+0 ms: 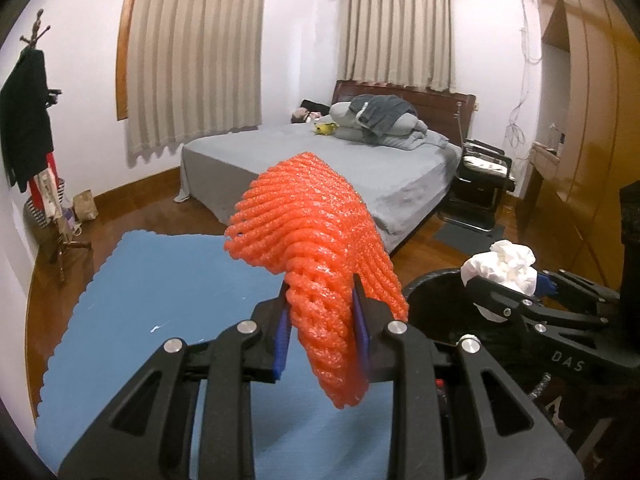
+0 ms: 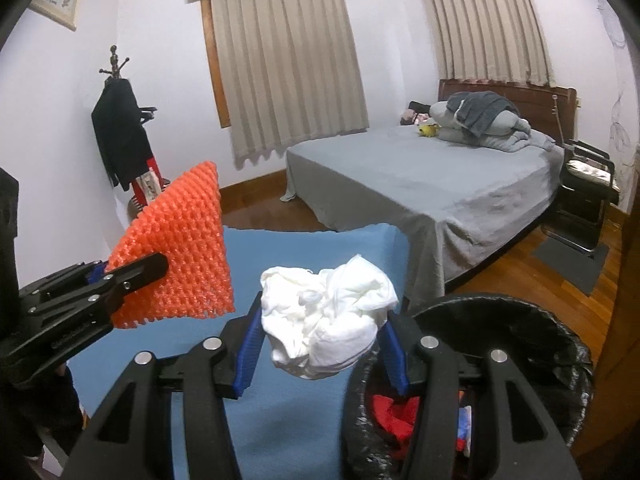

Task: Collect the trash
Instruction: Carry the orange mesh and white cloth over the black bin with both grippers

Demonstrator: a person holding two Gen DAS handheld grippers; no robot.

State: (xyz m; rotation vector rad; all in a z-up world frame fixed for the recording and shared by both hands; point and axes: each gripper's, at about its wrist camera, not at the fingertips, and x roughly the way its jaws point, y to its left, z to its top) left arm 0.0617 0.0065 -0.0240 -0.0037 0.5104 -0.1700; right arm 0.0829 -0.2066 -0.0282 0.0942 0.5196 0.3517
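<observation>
Two items are gripped for disposal: orange foam netting by the left claw, crumpled white tissue by the right claw, near the lined bin.

Left tool: black linkage arms, blue pads, jaws closed narrowly and clamping an orange foam net, pointed forward and slightly downward. Right tool: same build, jaws set wider and pinching a crumpled white tissue wad, held level beside the left, close to its right.
</observation>
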